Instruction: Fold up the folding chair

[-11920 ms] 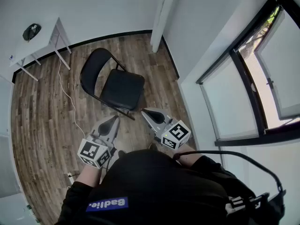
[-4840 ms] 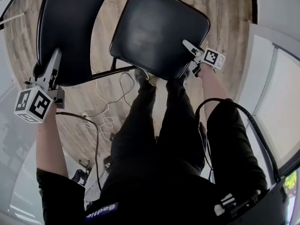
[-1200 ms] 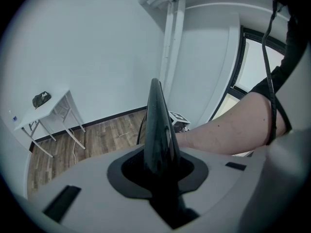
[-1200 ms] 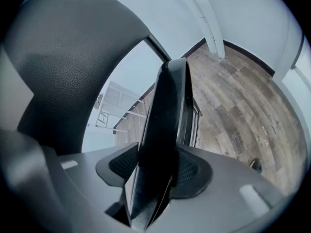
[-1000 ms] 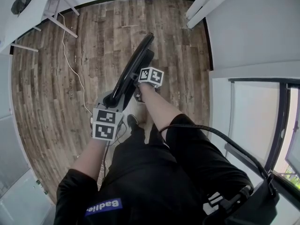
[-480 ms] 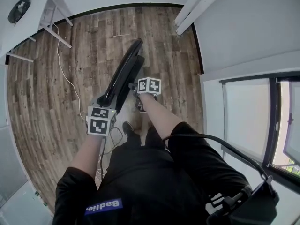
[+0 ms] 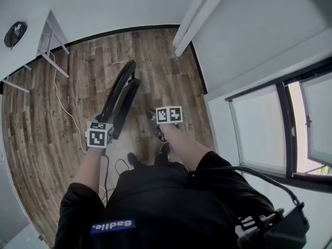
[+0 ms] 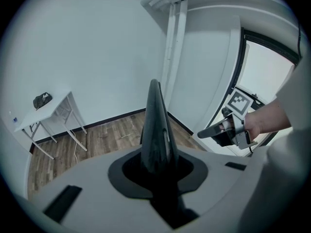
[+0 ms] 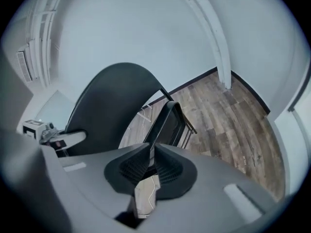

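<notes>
Head view shows the wooden floor (image 7: 46, 113), with the folding chair (image 7: 120, 93) collapsed flat and standing upright near the middle. The left gripper (image 7: 107, 118) pinches the chair's near top edge, apparently to keep it from tipping. The right gripper (image 7: 151, 114) hangs free just right of the chair. Its jaws have just been closing on nothing and are now nearly together.

Folded chair (image 7: 118, 90) upright mid-floor, wood floor (image 7: 161, 71) open both sides, table (image 7: 28, 48) far corner
</notes>
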The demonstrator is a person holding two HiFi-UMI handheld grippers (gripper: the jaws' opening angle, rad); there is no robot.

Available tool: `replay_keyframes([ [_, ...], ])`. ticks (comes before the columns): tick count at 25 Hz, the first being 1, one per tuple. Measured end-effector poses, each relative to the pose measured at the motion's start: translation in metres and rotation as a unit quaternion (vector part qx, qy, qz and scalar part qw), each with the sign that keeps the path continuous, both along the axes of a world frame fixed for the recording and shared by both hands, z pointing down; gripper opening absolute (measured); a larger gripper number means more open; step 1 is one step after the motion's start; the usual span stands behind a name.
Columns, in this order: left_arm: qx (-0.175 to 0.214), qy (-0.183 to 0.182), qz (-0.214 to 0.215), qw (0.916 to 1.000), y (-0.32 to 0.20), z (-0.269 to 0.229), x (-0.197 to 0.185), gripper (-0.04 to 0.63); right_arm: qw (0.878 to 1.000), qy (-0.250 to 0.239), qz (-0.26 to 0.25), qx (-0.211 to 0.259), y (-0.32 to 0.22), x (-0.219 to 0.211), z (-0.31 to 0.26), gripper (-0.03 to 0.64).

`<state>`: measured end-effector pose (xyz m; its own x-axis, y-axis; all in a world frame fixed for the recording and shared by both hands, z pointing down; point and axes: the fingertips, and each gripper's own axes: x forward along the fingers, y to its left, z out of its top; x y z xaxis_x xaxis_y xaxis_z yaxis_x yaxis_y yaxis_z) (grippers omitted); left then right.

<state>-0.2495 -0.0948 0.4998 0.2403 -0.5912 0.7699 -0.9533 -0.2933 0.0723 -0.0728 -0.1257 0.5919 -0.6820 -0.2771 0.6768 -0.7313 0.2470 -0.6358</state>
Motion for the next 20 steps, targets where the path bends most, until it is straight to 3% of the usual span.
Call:
replay_keyframes([
  [2,0.0,-0.003,-0.002,1.0,0.001,-0.001,-0.002,0.077,1.0,-0.001,-0.013,0.02,0.007,0.012,-0.021,0.003],
  [10,0.001,-0.002,-0.002,1.0,-0.002,-0.006,0.0,0.075,0.99,-0.018,-0.047,0.13,0.029,0.058,-0.117,0.003],
  [17,0.001,-0.002,-0.002,1.0,0.001,-0.006,-0.002,0.075,0.96,-0.025,-0.127,0.249,0.067,0.05,-0.177,0.002],
  [20,0.002,-0.006,-0.001,1.0,0.003,-0.007,-0.001,0.075,0.946,-0.029,-0.135,0.293,0.08,0.05,-0.199,0.002],
])
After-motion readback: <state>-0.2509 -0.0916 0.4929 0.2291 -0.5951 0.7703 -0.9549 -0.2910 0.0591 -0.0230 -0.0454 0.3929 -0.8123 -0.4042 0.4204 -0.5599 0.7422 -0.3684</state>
